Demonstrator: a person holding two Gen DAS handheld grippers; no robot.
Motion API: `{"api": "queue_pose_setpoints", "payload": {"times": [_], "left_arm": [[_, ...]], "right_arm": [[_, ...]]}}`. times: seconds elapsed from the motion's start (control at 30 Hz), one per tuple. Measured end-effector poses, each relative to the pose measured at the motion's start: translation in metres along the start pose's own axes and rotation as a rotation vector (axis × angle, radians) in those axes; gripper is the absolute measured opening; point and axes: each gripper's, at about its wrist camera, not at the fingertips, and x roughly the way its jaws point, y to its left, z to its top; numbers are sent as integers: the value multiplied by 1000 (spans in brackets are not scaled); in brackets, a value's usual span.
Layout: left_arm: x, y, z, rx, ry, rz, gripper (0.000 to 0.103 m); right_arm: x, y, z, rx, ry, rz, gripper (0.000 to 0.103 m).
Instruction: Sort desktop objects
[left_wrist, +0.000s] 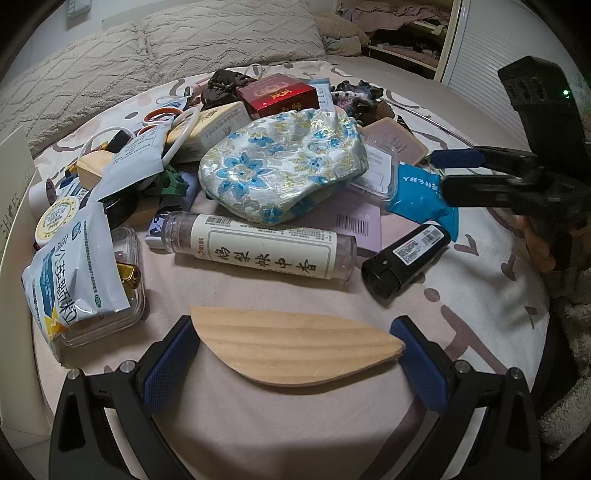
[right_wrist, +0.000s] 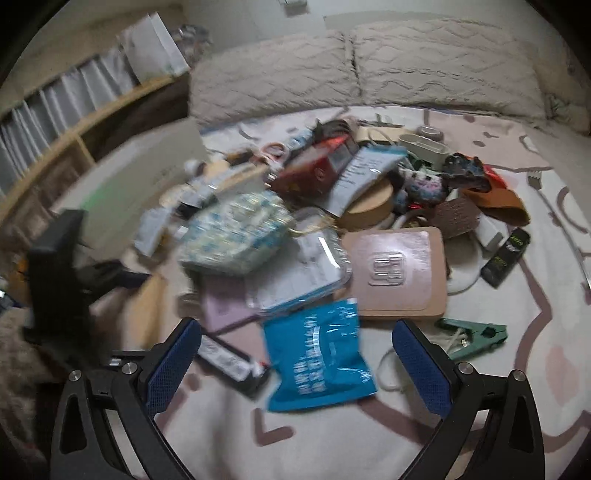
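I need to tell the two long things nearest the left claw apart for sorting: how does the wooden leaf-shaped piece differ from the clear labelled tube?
The wooden leaf-shaped piece is flat, opaque and plain pale wood; the clear labelled tube is round, see-through at its ends, with a white printed label. The wooden piece sits between the left claw's pads; the tube lies free beyond it. Both lie lengthwise across the bedsheet.

I count: two grippers, left (left_wrist: 295, 354) and right (right_wrist: 293, 356). One wooden leaf (left_wrist: 295, 347). One floral pouch (left_wrist: 284, 166). One labelled tube (left_wrist: 258, 251). One black lighter (left_wrist: 404, 260). One blue packet (right_wrist: 317, 362). One red box (left_wrist: 279, 94). Two pillows (right_wrist: 443, 62).
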Motion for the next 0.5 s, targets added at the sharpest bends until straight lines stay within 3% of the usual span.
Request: {"api": "queue_pose_setpoints", "payload": {"times": [0.03, 0.07, 0.3, 0.5], "left_arm": [[0, 0, 0, 0, 0, 1, 103], [0, 0, 0, 1, 0, 1, 103], [0, -1, 0, 1, 0, 1, 103], [-1, 1, 0, -2, -3, -15, 103]], "right_arm": [[2, -1, -1, -1, 10, -13, 85], [4, -4, -2, 7, 18, -33, 84], [9, 0, -12, -58, 44, -107, 84], [9, 12, -18, -124, 42, -104, 84]]}}
